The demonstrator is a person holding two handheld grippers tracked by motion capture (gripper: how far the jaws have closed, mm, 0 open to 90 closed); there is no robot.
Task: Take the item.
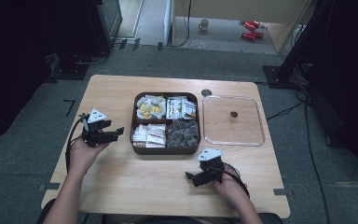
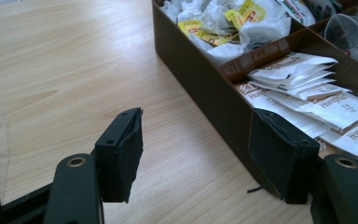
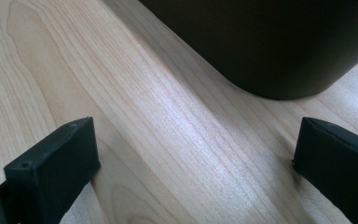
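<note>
Nearest the person, the right tool [image 1: 192,177] sits low over the bench [image 1: 121,186], held by the right hand [image 1: 228,185] near the front edge. Its jaws stand wide apart with nothing between them; in the right gripper view they frame bare wood, and the dark rounded corner of the box [image 3: 270,46] fills the top, its contents hidden from that angle.

The left tool [image 1: 116,132] is held by the left hand [image 1: 81,154] just beside the box's left wall [image 1: 133,126]. Its jaws are also apart and empty. In the left gripper view the right jaw overlaps the box wall, so contact cannot be judged.

The brown box has four compartments. Near left: white sachets [image 2: 317,100] with brown print, partly legible only. Near right: dark crumpled wrappers [image 1: 183,133], hard to make out. Far left: white and yellow packets [image 2: 223,21]. Far right: white packets [image 1: 181,108] with coloured marks, too small to read.

The clear lid [image 1: 233,120] lies flat right of the box, apart from it.

Beyond the bench, on the floor, a mug [image 1: 203,24] and red objects [image 1: 250,29] sit small and blurred. Cables [image 1: 284,111] trail at the right.
</note>
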